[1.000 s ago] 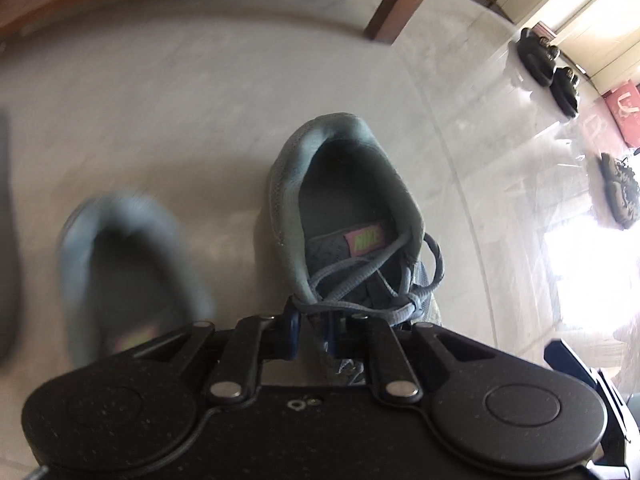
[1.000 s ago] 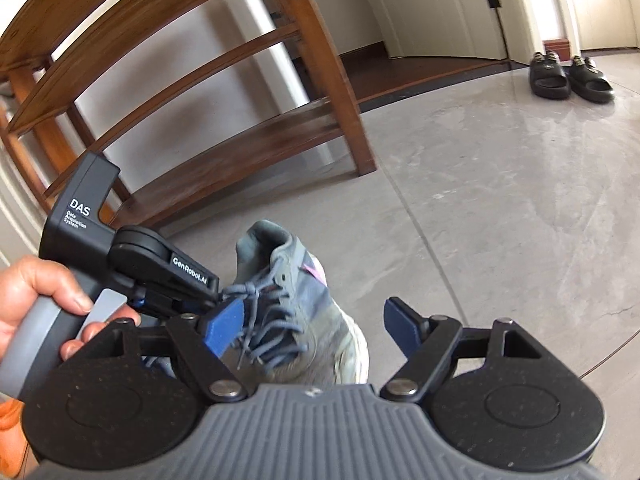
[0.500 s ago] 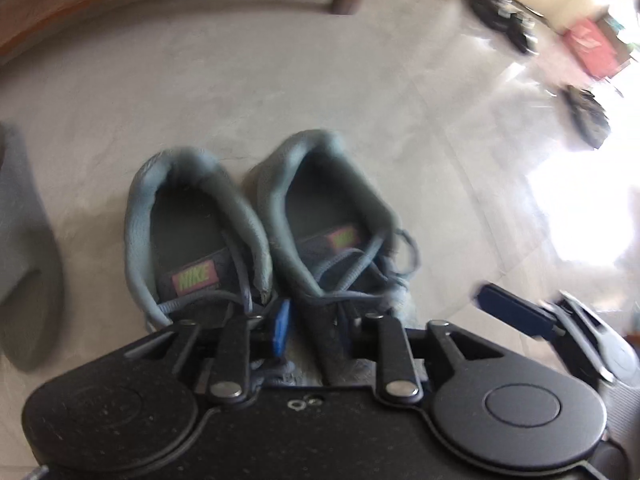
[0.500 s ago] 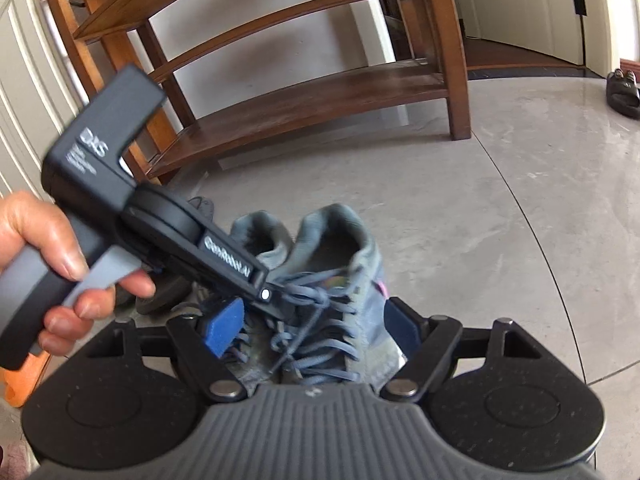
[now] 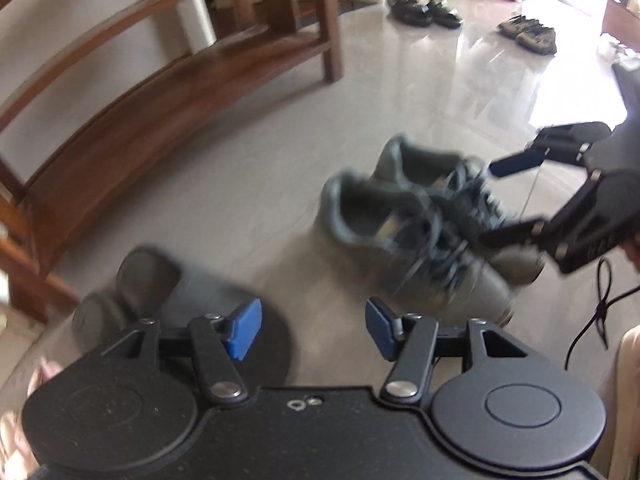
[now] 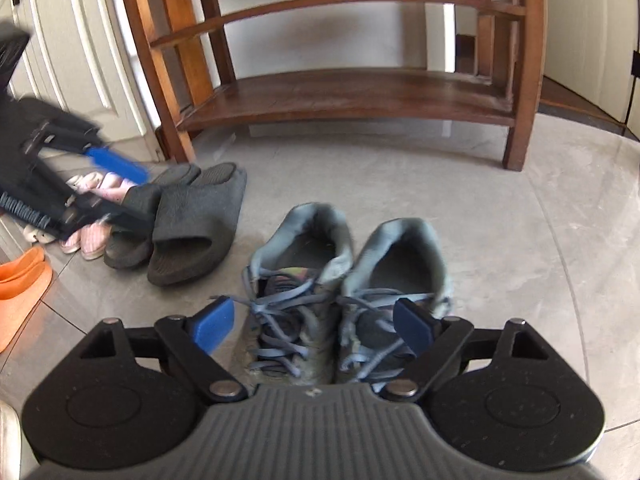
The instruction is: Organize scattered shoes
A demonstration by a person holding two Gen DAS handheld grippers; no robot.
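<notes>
Shoes: grey mesh lace-up sneakers (image 6: pixel 344 292) with blue-grey laces, paired side by side, just ahead of the right gripper (image 6: pixel 312 326).
Right jaws: spread, empty.
Left gripper (image 5: pixel 312 330): jaws spread, empty.

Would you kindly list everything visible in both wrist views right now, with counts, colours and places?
Grey sneakers: two, grey with blue laces, side by side on the floor before the rack.
Dark slides: two, charcoal, left of the sneakers.
Pink slippers: pale pink, count unclear, behind the slides.
Orange item: one, far left edge.
Wooden shoe rack: one, brown, against the wall.
Black sandals: two, far across the floor.
Brown shoes: two, farther right.
Floor: grey tile.
Left gripper: open, empty.
Right gripper: open, above the sneakers.
</notes>
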